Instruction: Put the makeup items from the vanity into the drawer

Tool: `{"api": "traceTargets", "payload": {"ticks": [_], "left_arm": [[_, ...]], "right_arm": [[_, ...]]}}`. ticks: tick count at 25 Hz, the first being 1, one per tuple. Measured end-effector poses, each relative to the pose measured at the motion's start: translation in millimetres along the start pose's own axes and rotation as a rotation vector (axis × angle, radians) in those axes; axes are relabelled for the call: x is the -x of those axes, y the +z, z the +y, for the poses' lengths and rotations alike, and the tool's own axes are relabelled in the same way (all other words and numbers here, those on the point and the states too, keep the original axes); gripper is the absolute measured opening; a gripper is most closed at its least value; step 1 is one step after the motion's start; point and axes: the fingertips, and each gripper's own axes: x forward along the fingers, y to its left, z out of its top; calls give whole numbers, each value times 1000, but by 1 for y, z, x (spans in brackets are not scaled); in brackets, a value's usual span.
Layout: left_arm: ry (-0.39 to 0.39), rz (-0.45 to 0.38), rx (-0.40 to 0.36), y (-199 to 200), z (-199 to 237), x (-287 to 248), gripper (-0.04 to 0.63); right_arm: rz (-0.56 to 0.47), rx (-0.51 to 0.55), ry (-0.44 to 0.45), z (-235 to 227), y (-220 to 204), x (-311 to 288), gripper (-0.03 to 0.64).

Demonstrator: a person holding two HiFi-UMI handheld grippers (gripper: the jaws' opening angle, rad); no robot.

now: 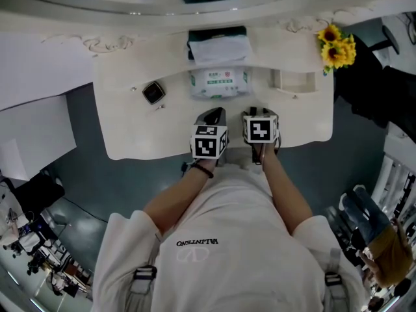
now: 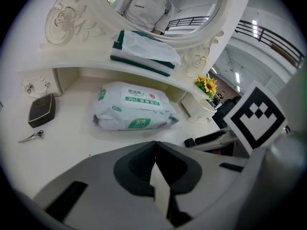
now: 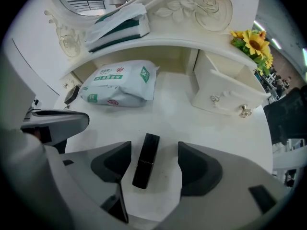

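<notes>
Black lipstick (image 3: 146,160) between parted jaws of right gripper (image 3: 153,151), gap each side

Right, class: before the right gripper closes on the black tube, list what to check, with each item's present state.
1. Black tube lies between the right gripper's fingers: ok.
2. Fingers apart, not touching it: ok.
3. Tube lies flat on the vanity top: ok.
4. Drawer pulled out: ok.
5. Free room inside the drawer: cannot tell.
6. Left gripper shut, empty, off the tube: ok.
</notes>
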Motion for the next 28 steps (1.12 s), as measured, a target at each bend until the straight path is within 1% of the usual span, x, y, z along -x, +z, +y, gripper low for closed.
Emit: {"api": "traceTargets", "payload": {"ticks": [3, 7, 8, 10, 11, 12, 15, 17, 22, 28], "left_arm": [[-1, -4, 3, -1, 1, 2, -2], [3, -8, 6, -3, 4, 5, -2], [5, -9, 7, -3, 4, 5, -2], [7, -9, 10, -4, 5, 6, -2], [8, -10, 10, -5, 5, 7, -2], [8, -11, 10, -6, 5, 7, -2], [9, -15, 12, -7, 6, 10, -2], [11, -19, 18, -8, 7, 12, -2], [11, -26, 20, -9, 6, 14, -2], [6, -40, 13, -6, 0, 16, -2]], "right_arm": [[-17, -3, -19, -2, 2, 2, 303], [-20, -10, -46, -6, 2, 3, 242], [-20, -11, -41, -5, 2, 3, 230], [-30, -6, -28, 1, 3, 1, 172], [-45, 7, -32, 2, 5, 0, 126], [-56, 22, -41, 2, 6, -1, 107], [-75, 49, -46, 4, 8, -2, 104], [-75, 37, -35, 4, 8, 0, 104], [-61, 22, -51, -3, 4, 5, 103], [-102, 6, -28, -3, 6, 15, 103]]}}
